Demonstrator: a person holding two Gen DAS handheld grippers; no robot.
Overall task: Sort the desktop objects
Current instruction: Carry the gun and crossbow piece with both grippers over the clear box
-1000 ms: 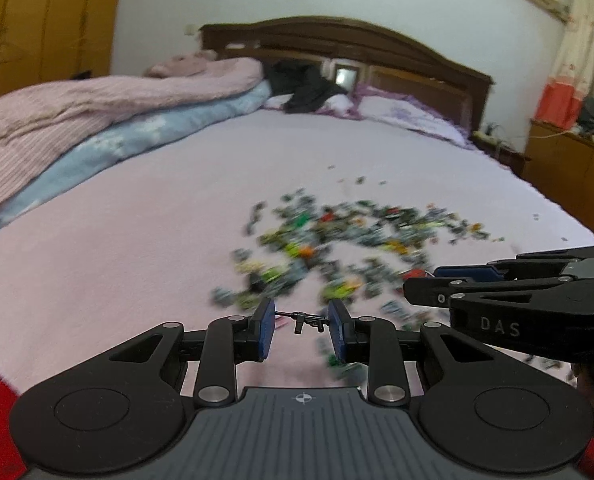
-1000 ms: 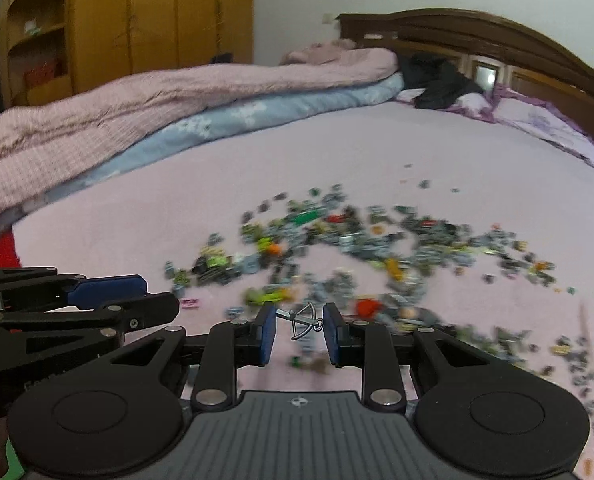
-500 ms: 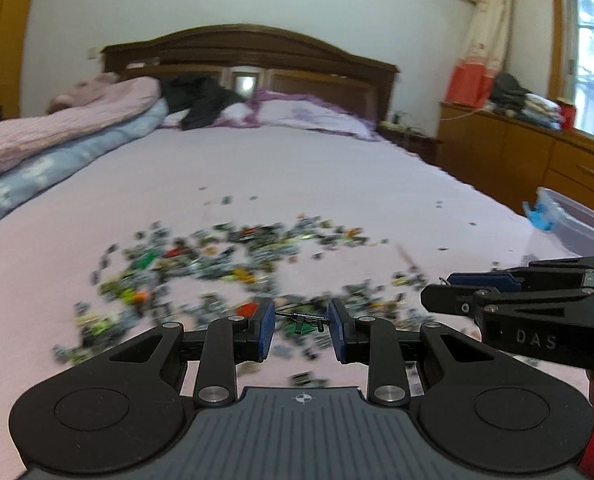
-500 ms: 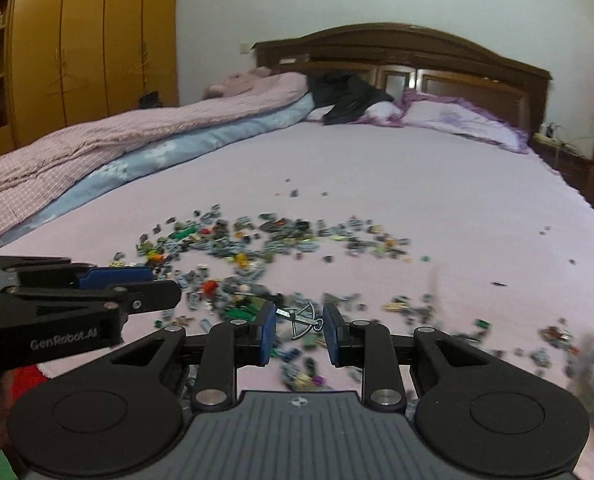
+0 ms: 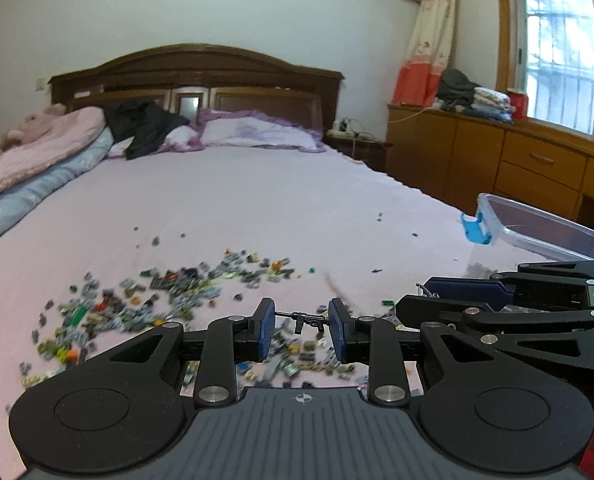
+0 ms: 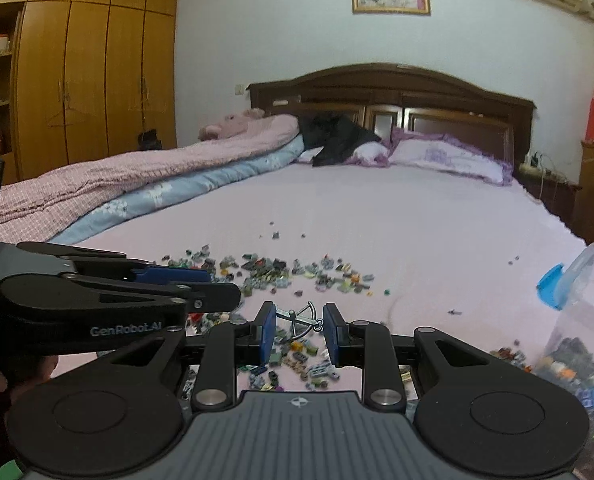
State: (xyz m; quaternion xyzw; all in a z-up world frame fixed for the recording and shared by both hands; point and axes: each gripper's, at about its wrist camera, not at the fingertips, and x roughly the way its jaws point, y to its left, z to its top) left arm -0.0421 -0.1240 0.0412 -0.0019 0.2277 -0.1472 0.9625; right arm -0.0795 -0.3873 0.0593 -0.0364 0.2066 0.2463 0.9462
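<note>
With our left gripper point(image 5: 301, 322) clenched across a toy gun point(image 5: 305, 319) and our right gripper point(image 6: 299, 325) grasping a toy crossbow point(image 6: 301, 319), the clear bin point(image 6: 581, 320) lies at the bed's right edge, nearer the right one.

A small black toy gun point(image 5: 307, 319) spans level between blue pads, a grey toy crossbow point(image 6: 300, 319) sits tilted likewise, loose multicoloured small pieces point(image 5: 169, 292) lie scattered on the pink bedsheet point(image 5: 257, 200), and a clear plastic box point(image 6: 577, 320) holding similar pieces stands at the right.
</note>
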